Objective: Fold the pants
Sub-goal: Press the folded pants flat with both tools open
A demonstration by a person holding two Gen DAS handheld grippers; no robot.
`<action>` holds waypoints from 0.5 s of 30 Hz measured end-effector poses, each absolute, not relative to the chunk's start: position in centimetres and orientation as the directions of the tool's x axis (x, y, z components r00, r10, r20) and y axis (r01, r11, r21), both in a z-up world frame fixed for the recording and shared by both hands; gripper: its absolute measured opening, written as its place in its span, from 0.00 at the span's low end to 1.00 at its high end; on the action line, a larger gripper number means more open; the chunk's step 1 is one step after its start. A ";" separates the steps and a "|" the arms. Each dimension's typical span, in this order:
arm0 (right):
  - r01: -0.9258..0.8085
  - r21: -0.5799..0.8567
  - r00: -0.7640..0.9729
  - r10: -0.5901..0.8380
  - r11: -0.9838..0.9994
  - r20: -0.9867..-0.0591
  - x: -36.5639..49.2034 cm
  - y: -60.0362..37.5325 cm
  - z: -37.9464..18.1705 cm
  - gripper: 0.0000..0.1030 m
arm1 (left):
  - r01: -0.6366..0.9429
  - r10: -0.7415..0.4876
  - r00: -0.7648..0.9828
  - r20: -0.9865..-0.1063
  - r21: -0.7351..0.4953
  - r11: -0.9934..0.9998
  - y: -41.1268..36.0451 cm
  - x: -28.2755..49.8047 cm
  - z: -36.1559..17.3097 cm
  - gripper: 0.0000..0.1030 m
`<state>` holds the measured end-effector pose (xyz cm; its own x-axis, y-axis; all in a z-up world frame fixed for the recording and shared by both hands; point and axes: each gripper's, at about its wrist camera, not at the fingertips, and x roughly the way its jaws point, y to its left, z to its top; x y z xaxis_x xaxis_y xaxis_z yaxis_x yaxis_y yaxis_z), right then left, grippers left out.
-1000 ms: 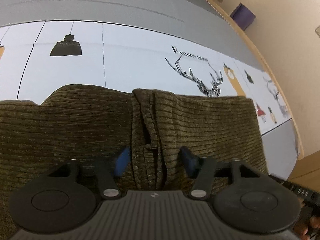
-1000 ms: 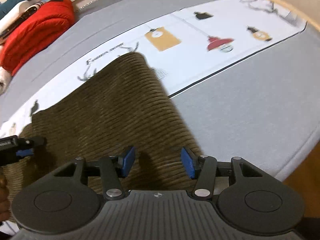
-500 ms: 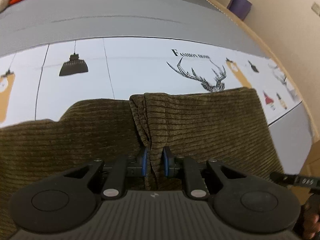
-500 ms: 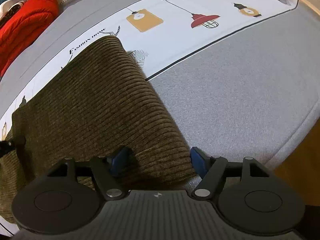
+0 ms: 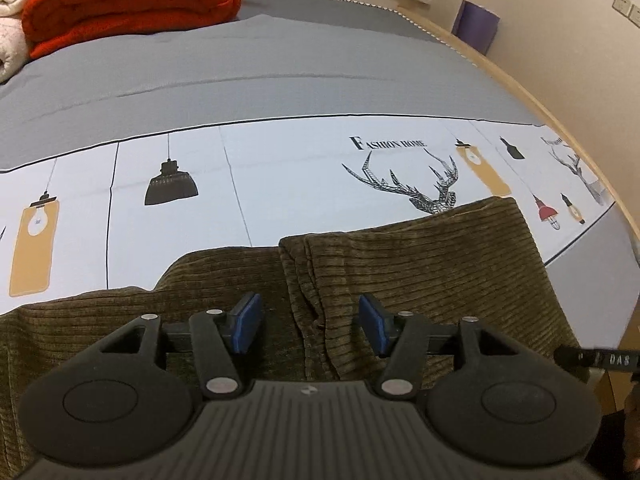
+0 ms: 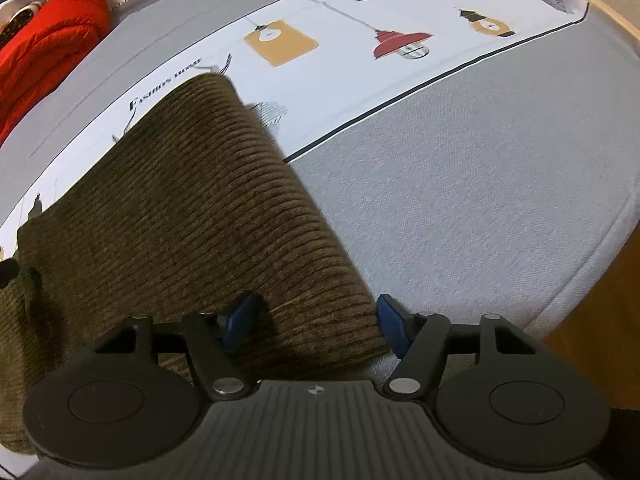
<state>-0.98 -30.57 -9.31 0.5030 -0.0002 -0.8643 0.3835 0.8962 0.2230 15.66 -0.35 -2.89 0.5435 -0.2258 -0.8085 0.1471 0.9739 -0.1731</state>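
The left claw (image 5: 308,326), jaws just opened, straddles the corduroy pants' (image 5: 420,264) bunched fold; the right claw (image 6: 316,322) gapes over their edge, neither gripping.

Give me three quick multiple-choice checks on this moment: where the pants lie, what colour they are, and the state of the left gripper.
1. The pants lie on: A) a bare wooden floor B) the printed bedspread C) a chair
2. The pants are: A) olive-brown B) red C) white
3. The left gripper is: A) clamped on a fold B) open above the cloth C) out of view

Answers: 1 B, lamp and deer prints show around the cloth. 2 A, ribbed olive-brown fabric in both views. 3 B, its jaws have just been opening, pads apart on either side of the centre seam.
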 end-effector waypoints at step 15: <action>0.211 0.091 0.565 -0.046 0.973 -0.824 -1.3 -27.5 -7.2 0.27 | 0.201 -0.481 0.532 -0.697 -0.448 0.871 1.5 15.6 -0.1 0.76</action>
